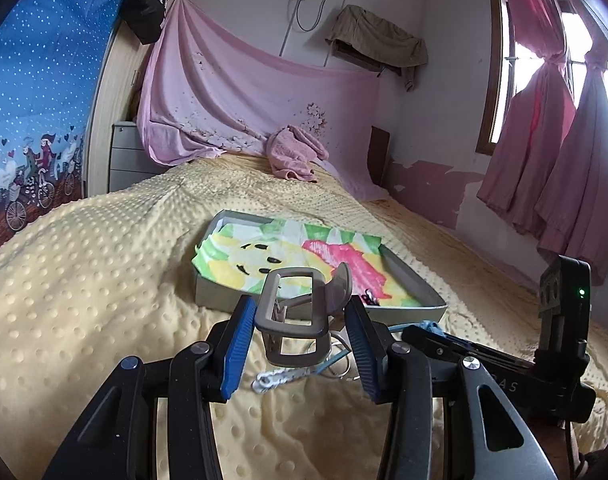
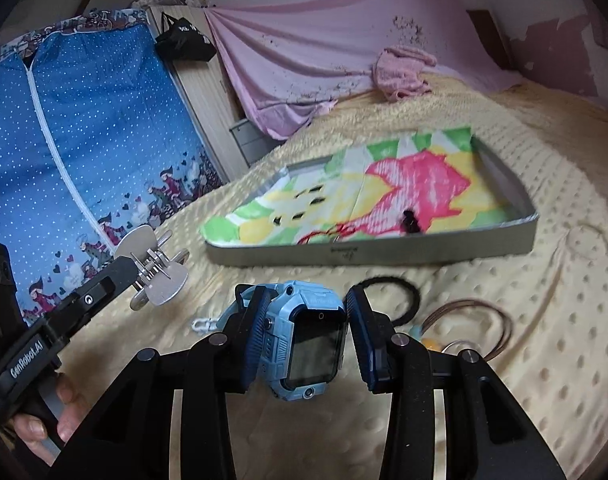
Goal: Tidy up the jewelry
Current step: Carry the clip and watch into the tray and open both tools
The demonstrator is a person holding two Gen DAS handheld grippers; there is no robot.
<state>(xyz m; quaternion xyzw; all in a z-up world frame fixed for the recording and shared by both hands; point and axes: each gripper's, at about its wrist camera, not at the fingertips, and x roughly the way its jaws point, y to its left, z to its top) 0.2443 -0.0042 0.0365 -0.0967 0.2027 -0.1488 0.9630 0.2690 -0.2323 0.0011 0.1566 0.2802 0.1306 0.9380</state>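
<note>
My left gripper (image 1: pixel 300 320) is shut on a grey hair claw clip (image 1: pixel 296 312) and holds it above the yellow bedspread, just short of the grey tray (image 1: pixel 403 308). The clip also shows in the right wrist view (image 2: pixel 156 272). My right gripper (image 2: pixel 307 336) is shut on a light blue smartwatch (image 2: pixel 304 332), low over the bedspread in front of the tray (image 2: pixel 383 252). The tray is lined with a colourful cloth (image 2: pixel 383 184) and holds a small dark item with a red cord (image 2: pixel 409 222).
On the bedspread by the right gripper lie a black hair tie (image 2: pixel 399 292), brown hoops (image 2: pixel 483 320), a white chain clasp (image 2: pixel 204 324) and a thin yellow loop (image 2: pixel 583 240). A white clasp (image 1: pixel 272 380) and metal rings (image 1: pixel 339 364) lie under the left gripper. A pink towel (image 1: pixel 296 152) lies far back.
</note>
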